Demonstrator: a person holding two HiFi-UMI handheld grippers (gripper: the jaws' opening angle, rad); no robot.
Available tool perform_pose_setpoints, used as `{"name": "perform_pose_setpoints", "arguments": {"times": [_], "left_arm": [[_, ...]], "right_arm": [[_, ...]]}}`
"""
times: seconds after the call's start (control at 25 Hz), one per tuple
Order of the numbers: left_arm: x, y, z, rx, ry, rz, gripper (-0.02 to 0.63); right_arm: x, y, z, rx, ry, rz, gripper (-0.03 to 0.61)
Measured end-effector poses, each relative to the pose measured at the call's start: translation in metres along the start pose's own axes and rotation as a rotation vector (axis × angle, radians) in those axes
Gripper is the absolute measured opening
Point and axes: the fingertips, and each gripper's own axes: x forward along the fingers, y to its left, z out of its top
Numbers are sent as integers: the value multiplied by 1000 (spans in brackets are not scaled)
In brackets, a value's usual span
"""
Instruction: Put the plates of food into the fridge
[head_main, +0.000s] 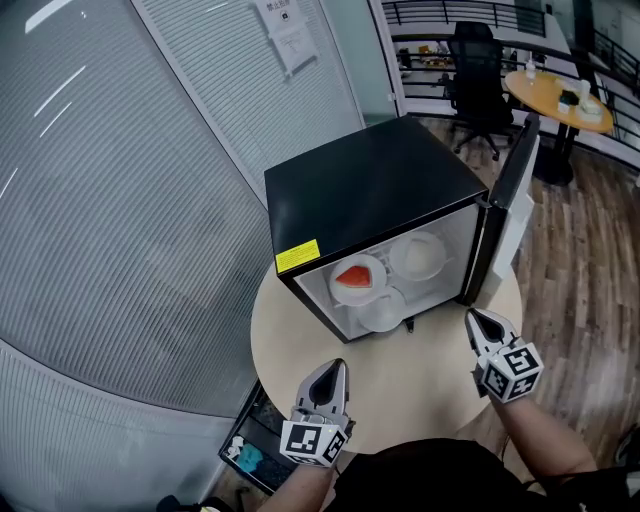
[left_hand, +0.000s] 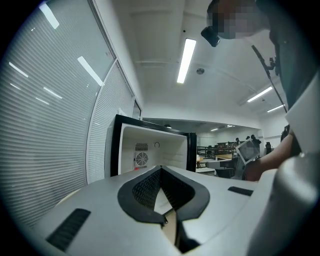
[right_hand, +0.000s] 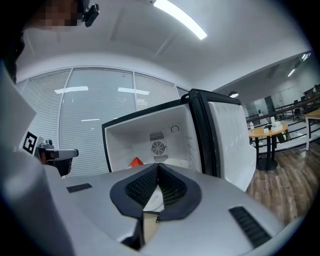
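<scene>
Yellow label (head_main: 297, 256) at front corner of black fridge (head_main: 370, 185), print illegible

Office corner around a pale round table

The round table (head_main: 400, 385) stands against a ribbed glass wall (head_main: 120, 200) that carries a paper notice (head_main: 285, 30). Below the table's edge sits a dark crate (head_main: 245, 455) holding small items. Across the wood plank floor (head_main: 580, 260) are a black office chair (head_main: 478, 75) and a round yellow table (head_main: 548, 98) bearing a bottle (head_main: 530, 68), near a railing (head_main: 450, 12); a strip light (left_hand: 186, 60) glows overhead
</scene>
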Motion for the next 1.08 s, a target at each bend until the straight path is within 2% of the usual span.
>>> {"name": "perform_pose_setpoints", "arguments": {"times": [0.44,0.68,0.88,1.08], "left_arm": [[5,15,18,12,-47,35,5],[11,13,31,69,-81,17,5],[14,9,35,61,-82,13,5],[15,-2,36,47,-90,-31,6]], "right_arm": [[1,0,5,-13,-19,-14,6],[8,-3,20,-52,-40,-7,6],[11,1,29,-72,-47,10,6],[8,2,29,-84,-32,5,6]]}}
